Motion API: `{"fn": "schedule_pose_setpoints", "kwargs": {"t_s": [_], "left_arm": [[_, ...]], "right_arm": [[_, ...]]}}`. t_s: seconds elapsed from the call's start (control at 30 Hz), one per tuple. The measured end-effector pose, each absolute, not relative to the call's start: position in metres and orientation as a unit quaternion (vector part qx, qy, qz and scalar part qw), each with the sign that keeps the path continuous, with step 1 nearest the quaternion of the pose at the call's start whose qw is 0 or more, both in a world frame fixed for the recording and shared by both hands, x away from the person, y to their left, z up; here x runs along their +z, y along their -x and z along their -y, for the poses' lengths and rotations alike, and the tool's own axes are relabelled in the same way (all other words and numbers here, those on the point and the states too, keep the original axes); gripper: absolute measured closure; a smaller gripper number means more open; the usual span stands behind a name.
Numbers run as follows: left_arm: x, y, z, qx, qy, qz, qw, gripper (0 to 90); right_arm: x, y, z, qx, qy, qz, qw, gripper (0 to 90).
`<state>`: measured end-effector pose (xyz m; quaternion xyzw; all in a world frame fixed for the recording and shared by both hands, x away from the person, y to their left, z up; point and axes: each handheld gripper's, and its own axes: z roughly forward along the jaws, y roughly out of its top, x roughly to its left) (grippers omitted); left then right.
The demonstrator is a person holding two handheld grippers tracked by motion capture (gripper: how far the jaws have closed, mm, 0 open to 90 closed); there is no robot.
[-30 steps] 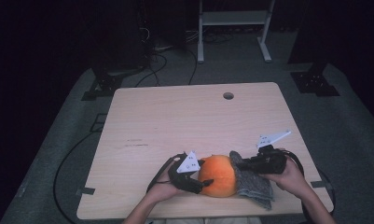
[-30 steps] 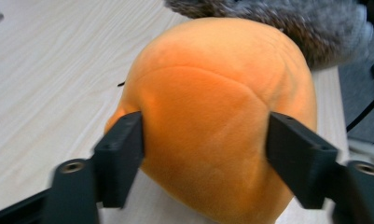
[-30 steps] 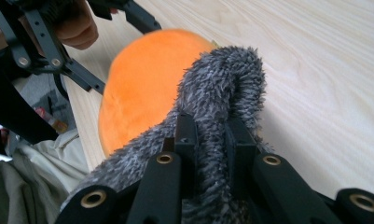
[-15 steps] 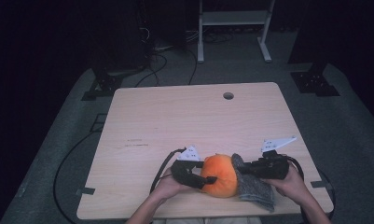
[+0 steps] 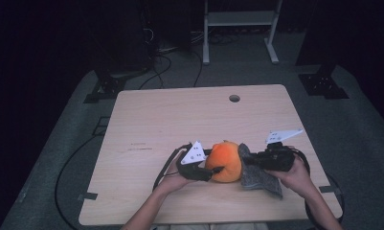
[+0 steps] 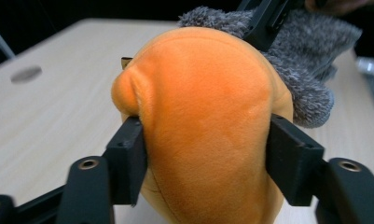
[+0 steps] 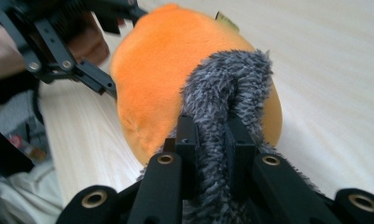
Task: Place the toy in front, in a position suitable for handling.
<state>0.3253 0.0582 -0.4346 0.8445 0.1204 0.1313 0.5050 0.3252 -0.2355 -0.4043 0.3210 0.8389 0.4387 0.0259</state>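
An orange plush toy (image 5: pixel 225 160) sits near the table's front edge, and a grey fuzzy cloth (image 5: pixel 259 177) drapes off its right side. My left gripper (image 5: pixel 213 167) comes in from the left. Its jaws have just eased open a little, and its pads still press on both sides of the plush (image 6: pixel 203 121). My right gripper (image 5: pixel 249 160) reaches in from the right, shut on a bunched fold of the grey cloth (image 7: pixel 226 88). That fold lies over the plush (image 7: pixel 161 70).
The wooden table (image 5: pixel 180 120) has a round cable hole (image 5: pixel 234 98) at the back. Its front edge runs just below the hands. Cables trail over the dark floor at left, and a white stand (image 5: pixel 237 28) rises behind the table.
The plush, the cloth and both grippers now sit slightly higher in the high view. The left gripper's grey plate has tilted as it shifted on the plush.
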Motion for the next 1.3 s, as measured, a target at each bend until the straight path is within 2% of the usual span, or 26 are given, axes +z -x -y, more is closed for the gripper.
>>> {"fn": "schedule_pose_setpoints", "kwargs": {"t_s": [0.1,0.17,0.27,0.33,0.37,0.47,0.57,0.77,0.9,1.3], "left_arm": [[-0.436,-0.326,-0.064,0.106,-0.843,-0.148,0.506,19.1],[-0.434,-0.328,-0.068,0.090,-0.838,-0.171,0.510,12.8],[-0.433,-0.331,-0.070,0.057,-0.830,-0.195,0.519,10.2],[-0.434,-0.332,-0.067,0.034,-0.836,-0.196,0.511,11.1],[-0.434,-0.332,-0.066,0.032,-0.838,-0.192,0.509,14.8],[-0.434,-0.326,-0.064,0.068,-0.848,-0.167,0.499,30.4],[-0.433,-0.325,-0.065,0.081,-0.852,-0.162,0.492,34.7],[-0.427,-0.316,-0.054,0.110,-0.862,-0.124,0.478,35.5],[-0.426,-0.310,-0.053,0.129,-0.868,-0.113,0.466,36.3],[-0.432,-0.314,-0.060,0.113,-0.859,-0.126,0.483,35.9]], "right_arm": [[-0.416,-0.322,0.233,0.449,-0.320,-0.834,0.009,78.4],[-0.417,-0.317,0.232,0.447,-0.314,-0.838,0.011,78.5],[-0.416,-0.308,0.226,0.436,-0.304,-0.847,0.022,78.5],[-0.415,-0.303,0.223,0.427,-0.297,-0.853,0.035,78.4],[-0.415,-0.302,0.221,0.422,-0.294,-0.856,0.040,78.4],[-0.413,-0.300,0.221,0.412,-0.289,-0.863,0.041,78.2],[-0.402,-0.299,0.220,0.407,-0.279,-0.868,0.055,78.2],[-0.365,-0.291,0.183,0.427,-0.214,-0.875,0.081,78.1],[-0.363,-0.295,0.158,0.397,-0.195,-0.892,0.094,78.3],[-0.386,-0.294,0.193,0.406,-0.234,-0.880,0.076,78.6]]}}
